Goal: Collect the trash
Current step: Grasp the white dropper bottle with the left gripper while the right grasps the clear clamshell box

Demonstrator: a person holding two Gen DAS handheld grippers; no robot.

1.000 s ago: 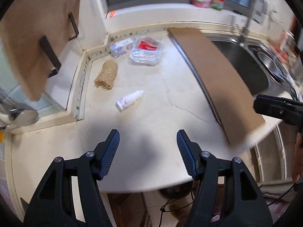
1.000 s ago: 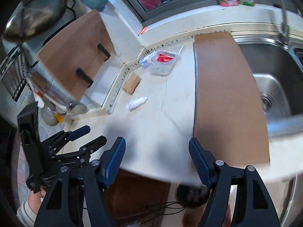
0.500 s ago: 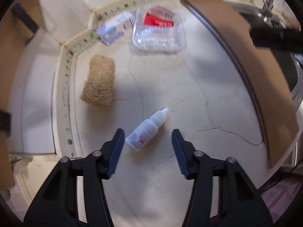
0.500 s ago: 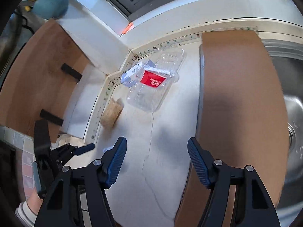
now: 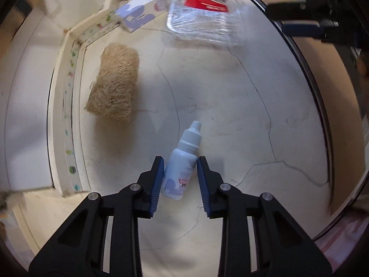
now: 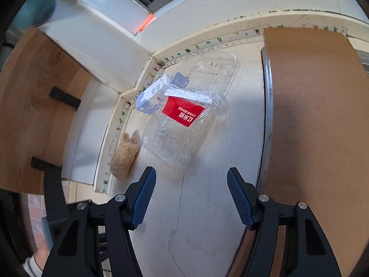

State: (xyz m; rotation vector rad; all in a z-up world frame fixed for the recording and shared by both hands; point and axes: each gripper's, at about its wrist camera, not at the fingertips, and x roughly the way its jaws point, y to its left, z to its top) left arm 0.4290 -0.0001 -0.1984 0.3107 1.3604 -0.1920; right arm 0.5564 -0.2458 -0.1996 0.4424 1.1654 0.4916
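Note:
A small white dropper bottle lies on the cream counter, cap pointing away. My left gripper points down over it, jaws closing, with both blue pads against the bottle's body. A clear plastic tray with a red label lies further back near the corner. A small white and blue box is tucked against its left side. My right gripper hovers just short of the tray. Its jaws are closing slowly, still wide apart with nothing between them.
A tan fibre scrubber lies by the raised counter edge on the left. A brown board covers the sink side on the right. A wooden cabinet door with black handles stands at the far left.
My left gripper came down over the dropper bottle and closed from wide onto it. My right gripper moved forward and lower, from the counter's front edge to just short of the clear tray.

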